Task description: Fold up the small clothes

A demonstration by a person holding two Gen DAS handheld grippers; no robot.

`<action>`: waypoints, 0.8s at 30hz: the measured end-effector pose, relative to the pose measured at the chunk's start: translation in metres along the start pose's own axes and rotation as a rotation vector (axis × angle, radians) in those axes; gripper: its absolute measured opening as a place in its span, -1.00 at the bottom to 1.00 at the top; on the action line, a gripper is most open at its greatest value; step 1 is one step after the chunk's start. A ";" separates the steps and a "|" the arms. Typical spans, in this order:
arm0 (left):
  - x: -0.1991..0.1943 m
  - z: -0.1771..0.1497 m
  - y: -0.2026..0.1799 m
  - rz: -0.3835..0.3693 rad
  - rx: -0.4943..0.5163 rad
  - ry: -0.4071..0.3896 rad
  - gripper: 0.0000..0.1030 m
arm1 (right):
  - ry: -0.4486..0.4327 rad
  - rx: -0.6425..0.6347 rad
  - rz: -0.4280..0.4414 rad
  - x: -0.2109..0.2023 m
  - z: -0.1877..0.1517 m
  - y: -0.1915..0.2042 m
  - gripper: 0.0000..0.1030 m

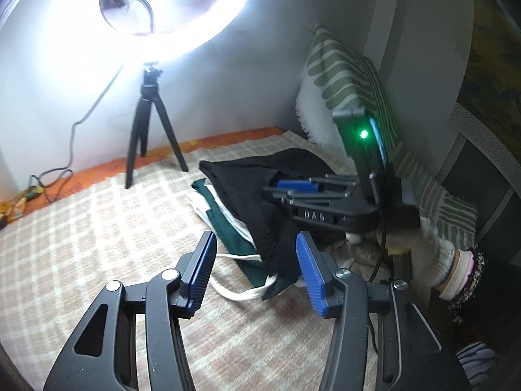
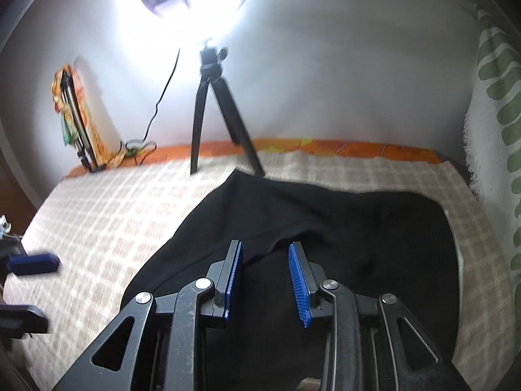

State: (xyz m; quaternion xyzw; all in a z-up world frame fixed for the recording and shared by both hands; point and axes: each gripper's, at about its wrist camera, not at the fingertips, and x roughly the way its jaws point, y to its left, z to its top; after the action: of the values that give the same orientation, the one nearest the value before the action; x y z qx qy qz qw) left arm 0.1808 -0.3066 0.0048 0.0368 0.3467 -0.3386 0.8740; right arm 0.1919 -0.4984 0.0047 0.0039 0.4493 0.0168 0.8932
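A black fabric garment [image 2: 325, 228] lies spread on the bed's beige checked blanket [image 2: 97, 215], near the blanket's right edge, atop a folded dark green and white garment [image 1: 228, 224]. The right tool [image 2: 265, 277] hangs just above the black cloth with its blue ribbed pads apart, released, nothing pinched between them. The left tool [image 1: 257, 270] hovers over the near end of the pile, pads spread wide and gripping nothing. A black tripod [image 1: 146, 137] stands by the blanket's far edge.
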 end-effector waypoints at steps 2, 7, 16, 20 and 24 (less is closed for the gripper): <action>-0.011 -0.001 -0.001 0.012 0.002 -0.011 0.08 | 0.013 0.017 0.012 -0.002 -0.007 0.003 -0.38; -0.036 -0.005 -0.005 0.054 0.010 -0.036 0.28 | 0.008 0.032 0.030 -0.023 -0.017 0.015 -0.38; -0.084 -0.019 -0.013 0.083 0.022 -0.075 0.54 | -0.066 0.050 -0.048 -0.077 -0.025 0.034 -0.26; -0.101 -0.027 -0.012 0.093 0.022 -0.087 0.55 | -0.088 0.027 -0.069 -0.090 -0.031 0.045 -0.03; -0.116 -0.038 -0.013 0.110 0.029 -0.090 0.59 | -0.104 0.039 -0.110 -0.104 -0.040 0.057 0.17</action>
State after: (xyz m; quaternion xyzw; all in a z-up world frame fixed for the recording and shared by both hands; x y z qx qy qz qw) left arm 0.0897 -0.2399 0.0514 0.0535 0.2995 -0.2963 0.9054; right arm 0.0966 -0.4454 0.0660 -0.0028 0.4019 -0.0414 0.9147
